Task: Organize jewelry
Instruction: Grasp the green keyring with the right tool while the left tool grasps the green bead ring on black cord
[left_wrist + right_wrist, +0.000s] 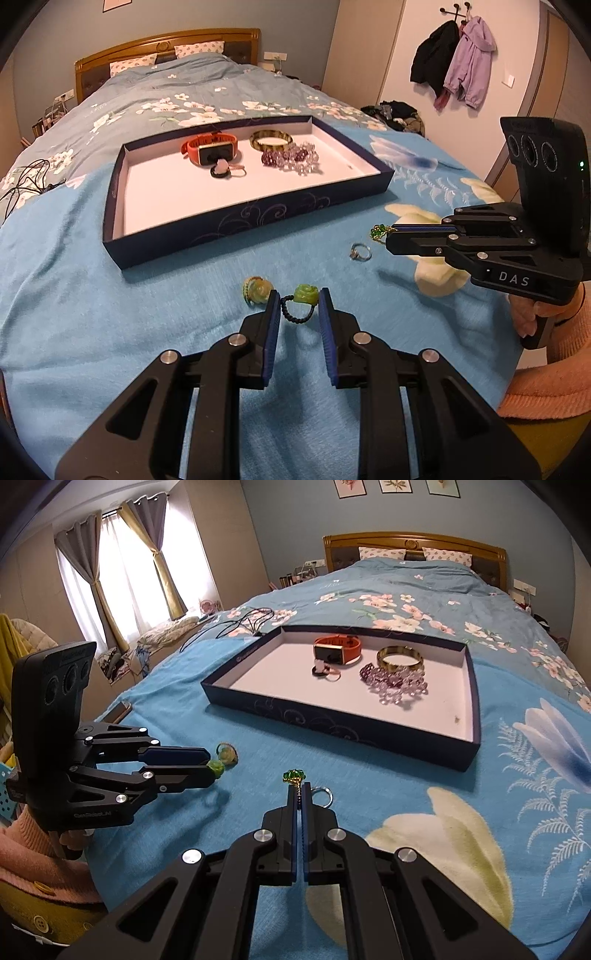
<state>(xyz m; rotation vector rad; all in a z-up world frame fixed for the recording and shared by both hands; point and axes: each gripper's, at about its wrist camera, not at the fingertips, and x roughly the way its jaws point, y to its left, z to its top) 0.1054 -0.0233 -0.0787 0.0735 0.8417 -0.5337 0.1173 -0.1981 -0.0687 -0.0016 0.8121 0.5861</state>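
Observation:
My left gripper is low over the blue bedspread, its blue pads closed on a green rose ring with a black beaded band. In the right wrist view that left gripper carries the green rose ring at its tips. A second, yellowish rose ring lies just left of it. My right gripper is shut on the gold chain of a green gem pendant, just above the spread. A silver ring lies beside its right finger. Beyond stands the dark blue tray.
The tray holds an orange watch, a bangle, purple bead bracelets and a pink stone ring. A black cable lies at the bed's left side and a phone near its edge. A pink sleeve is at lower right.

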